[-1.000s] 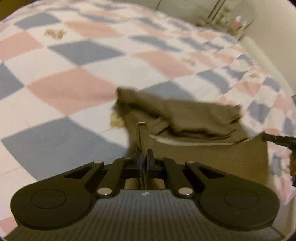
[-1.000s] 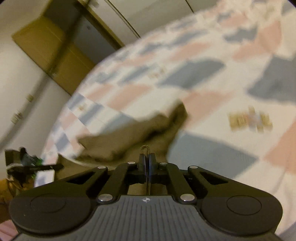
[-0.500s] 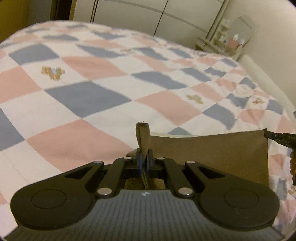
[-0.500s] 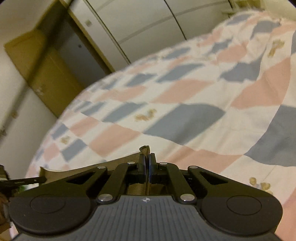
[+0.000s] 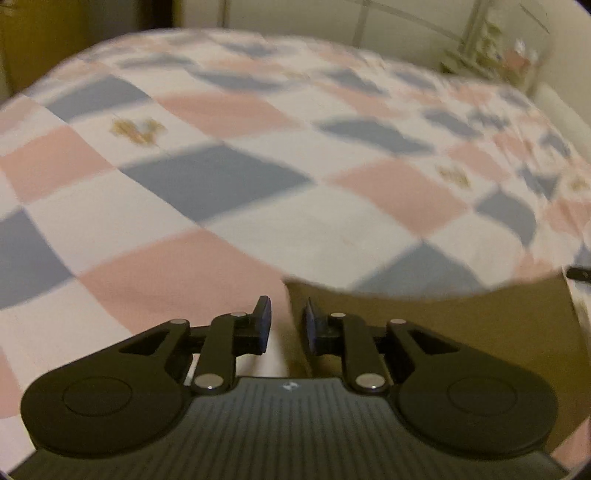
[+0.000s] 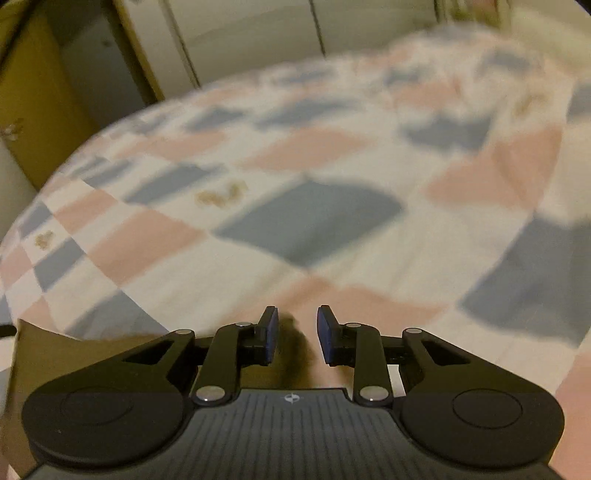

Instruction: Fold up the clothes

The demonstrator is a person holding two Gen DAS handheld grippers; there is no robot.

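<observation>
My left gripper (image 5: 286,325) has its fingers apart with nothing clamped; the brown garment (image 5: 461,325) lies on the checked bedspread (image 5: 221,192), its edge running under the right finger. My right gripper (image 6: 295,334) is also parted, the cloth's corner between the pads but not pinched. Beyond the bed I see wardrobe doors (image 6: 240,33) and a blurred shelf (image 5: 495,55). Nothing blocks either gripper.

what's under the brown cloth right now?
The checkered quilt runs up to the brown cloth's edges in both views, so the cloth likely lies on it. Whatever is directly beneath is covered.
</observation>
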